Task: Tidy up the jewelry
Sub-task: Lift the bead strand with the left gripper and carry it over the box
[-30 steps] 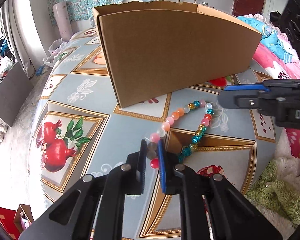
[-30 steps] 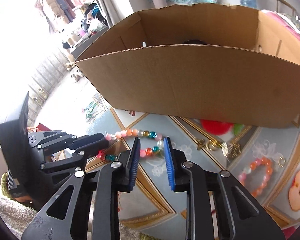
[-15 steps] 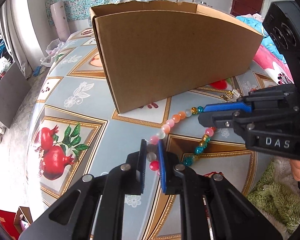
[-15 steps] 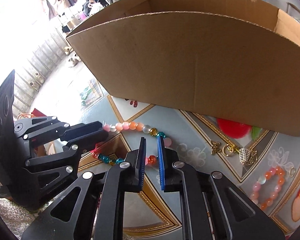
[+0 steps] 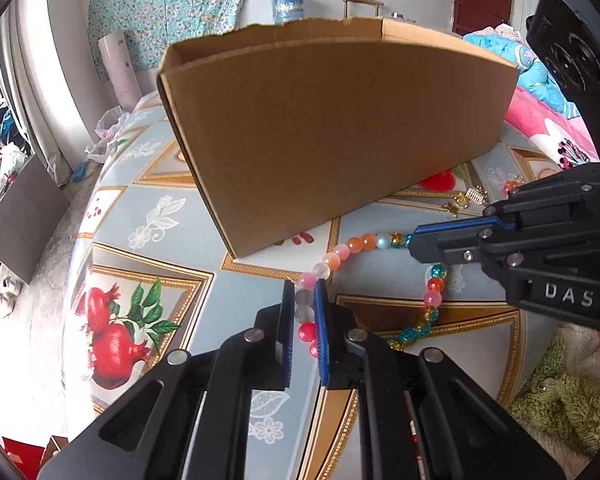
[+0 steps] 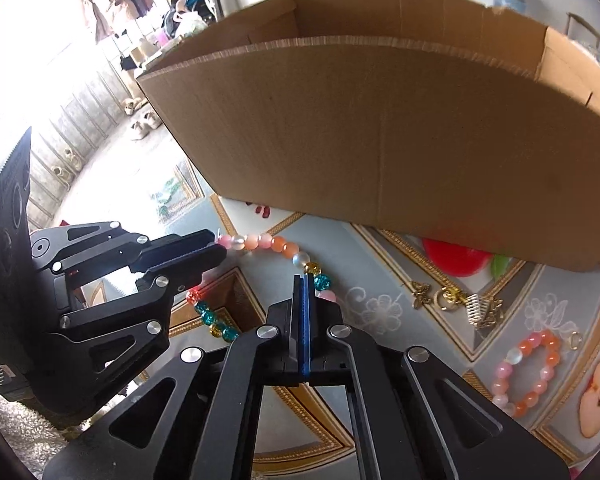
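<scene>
Each wrist camera looked steeply down along its own tool, close above the bench (image 5: 148,240). Both views shared the bead necklace (image 5: 352,245) and the cardboard box (image 6: 380,152) behind it.

We see our left gripper (image 5: 305,300) pinching the bead necklace (image 5: 364,242) on the patterned tablecloth (image 5: 148,216), our right gripper (image 5: 414,240) closed on its other part, beside the cardboard box (image 5: 340,128).

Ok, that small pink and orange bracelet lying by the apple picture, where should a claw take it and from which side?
Take the bracelet from above, pinching across one strand of beads on its near, open side. It lies flat as a closed ring on the tablecloth, so only a single run of beads fits between the fingers. Its far side lies nearer the gold trinkets, which might snag.
</scene>
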Tool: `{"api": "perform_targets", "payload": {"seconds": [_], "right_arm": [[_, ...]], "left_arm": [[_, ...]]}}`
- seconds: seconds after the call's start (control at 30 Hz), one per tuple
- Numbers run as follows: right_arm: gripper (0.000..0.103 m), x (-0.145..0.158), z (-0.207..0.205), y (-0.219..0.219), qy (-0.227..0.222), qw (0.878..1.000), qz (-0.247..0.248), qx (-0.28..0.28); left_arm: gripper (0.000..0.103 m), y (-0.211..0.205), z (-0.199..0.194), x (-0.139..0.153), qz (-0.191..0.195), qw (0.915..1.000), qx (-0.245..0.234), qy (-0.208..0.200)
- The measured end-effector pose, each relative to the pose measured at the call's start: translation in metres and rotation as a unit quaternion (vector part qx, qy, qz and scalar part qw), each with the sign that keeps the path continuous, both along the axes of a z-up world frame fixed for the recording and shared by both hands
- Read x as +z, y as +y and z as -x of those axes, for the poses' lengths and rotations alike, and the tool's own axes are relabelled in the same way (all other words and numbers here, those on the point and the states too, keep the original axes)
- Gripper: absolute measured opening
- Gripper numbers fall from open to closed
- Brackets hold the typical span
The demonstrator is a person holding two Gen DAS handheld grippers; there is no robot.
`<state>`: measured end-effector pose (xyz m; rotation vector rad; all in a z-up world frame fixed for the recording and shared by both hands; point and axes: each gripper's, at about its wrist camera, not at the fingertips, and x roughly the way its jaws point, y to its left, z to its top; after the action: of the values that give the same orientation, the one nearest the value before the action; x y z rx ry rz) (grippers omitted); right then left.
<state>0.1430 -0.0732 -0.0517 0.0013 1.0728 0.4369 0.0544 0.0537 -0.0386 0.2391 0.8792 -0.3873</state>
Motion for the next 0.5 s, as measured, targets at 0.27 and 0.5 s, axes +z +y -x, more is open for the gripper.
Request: {"api": "perform_targets", "payload": {"seconds": [0.27, 0.5], "right_arm": [[0.000, 0.049, 0.030, -0.017, -0.090, 0.996, -0.007, 0.005], [0.000, 0.092, 0.039, -0.029, -0.153, 0.986, -0.057, 0.026]], "left_arm": [[0.009, 0.008, 0.018, 0.051, 0.040, 0.9977, 0.000, -0.054], [0.009, 0.004, 0.032, 0.115, 0.049, 0.9896, -0.027, -0.132]]}}
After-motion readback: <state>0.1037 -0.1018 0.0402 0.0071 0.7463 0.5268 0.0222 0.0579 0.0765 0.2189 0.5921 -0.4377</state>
